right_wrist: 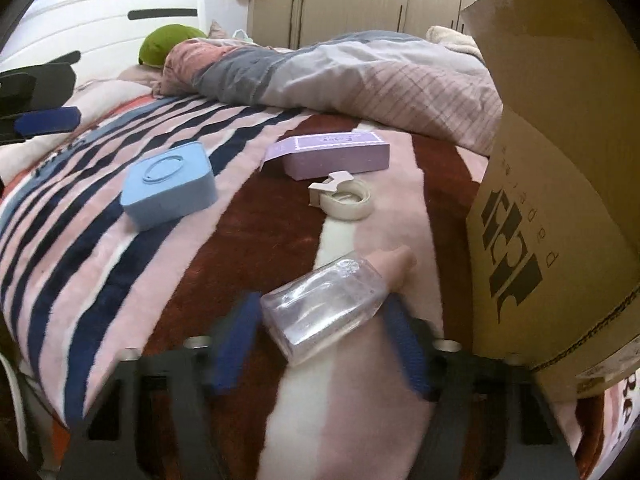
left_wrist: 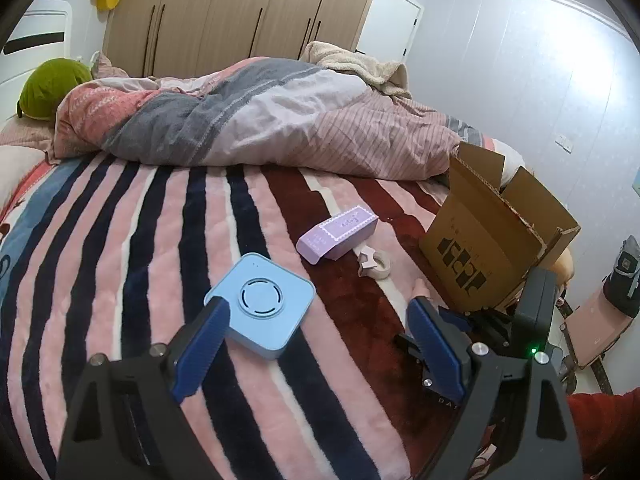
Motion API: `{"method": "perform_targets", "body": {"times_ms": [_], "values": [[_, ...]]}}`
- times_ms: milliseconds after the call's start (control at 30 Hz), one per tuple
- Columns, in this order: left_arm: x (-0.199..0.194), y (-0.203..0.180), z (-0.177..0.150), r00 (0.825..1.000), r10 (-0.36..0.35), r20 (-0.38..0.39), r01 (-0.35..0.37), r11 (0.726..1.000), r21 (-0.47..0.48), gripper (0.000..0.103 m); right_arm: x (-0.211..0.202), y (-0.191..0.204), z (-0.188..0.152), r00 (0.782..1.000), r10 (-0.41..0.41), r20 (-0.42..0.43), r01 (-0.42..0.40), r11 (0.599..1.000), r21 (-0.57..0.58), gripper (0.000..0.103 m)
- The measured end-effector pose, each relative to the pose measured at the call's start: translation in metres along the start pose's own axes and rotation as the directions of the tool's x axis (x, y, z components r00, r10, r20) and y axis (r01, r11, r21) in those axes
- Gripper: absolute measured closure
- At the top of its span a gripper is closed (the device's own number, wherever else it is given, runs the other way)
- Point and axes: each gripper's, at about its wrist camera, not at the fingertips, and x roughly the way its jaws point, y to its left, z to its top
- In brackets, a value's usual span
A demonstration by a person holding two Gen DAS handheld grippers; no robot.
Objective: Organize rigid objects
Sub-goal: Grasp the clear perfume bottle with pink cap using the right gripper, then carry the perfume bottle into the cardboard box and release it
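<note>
Your right side is walled off by the cardboard box (right_wrist: 552,208), standing just beside the clear bottle (right_wrist: 324,304). Ahead of you the tape roll (right_wrist: 348,198) and purple box (right_wrist: 336,156) sit close together (narrow gap only). The blue device (left_wrist: 262,304) lies left, apart from them, striped blanket (left_wrist: 120,240) bare around it. The heaped quilt (left_wrist: 248,116) blocks the far side.

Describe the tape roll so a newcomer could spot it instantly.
Start at the open cardboard box on the striped bed blanket. Just left of it lies the lilac carton; the tape roll sits in front of that. It is the only round, off-white ring, with a small dispenser tab.
</note>
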Motion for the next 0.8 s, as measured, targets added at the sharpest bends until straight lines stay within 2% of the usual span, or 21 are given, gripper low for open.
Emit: {"method": "perform_targets", "body": {"times_ms": [133, 233, 333, 467, 533, 600, 800], "values": [[0.0, -0.002, 0.001, 1.0, -0.008, -0.009, 0.008, 1.0, 0.005, 0.014, -0.008, 0.009, 0.003, 0.999, 0.036, 0.011, -0.036, 0.999, -0.041, 0.051], [-0.001, -0.004, 0.001, 0.999, -0.023, -0.022, 0.024, 1.0, 0.019, 0.014, -0.019, 0.02, 0.012, 0.994, 0.098, 0.038, -0.095, 0.992, -0.077, 0.051], [-0.005, -0.008, 0.003, 0.996, -0.083, -0.03, 0.083, 0.996, 0.014, 0.014, -0.031, 0.031, 0.027, 0.979, 0.191, 0.064, -0.183, 0.976, -0.117, 0.051], [-0.014, -0.019, 0.015, 0.986, -0.162, -0.028, 0.163, 0.987, 0.011, 0.016, -0.052, 0.045, 0.056, 0.946, 0.311, 0.091, -0.289, 0.937, -0.195, 0.051], [-0.019, -0.026, 0.024, 0.978, -0.208, -0.021, 0.208, 0.978, 0.012, 0.022, -0.065, 0.049, 0.073, 0.928, 0.358, 0.107, -0.326, 0.916, -0.235, 0.051], [-0.022, -0.033, 0.033, 0.972, -0.234, -0.019, 0.234, 0.972, 0.011, 0.032, -0.073, 0.05, 0.085, 0.918, 0.377, 0.121, -0.336, 0.904, -0.265, 0.051], [-0.02, -0.065, 0.066, 0.967, -0.251, -0.038, 0.253, 0.965, 0.063, 0.058, -0.094, 0.03, 0.111, 0.908, 0.382, 0.172, -0.324, 0.901, -0.289, 0.051]]}}
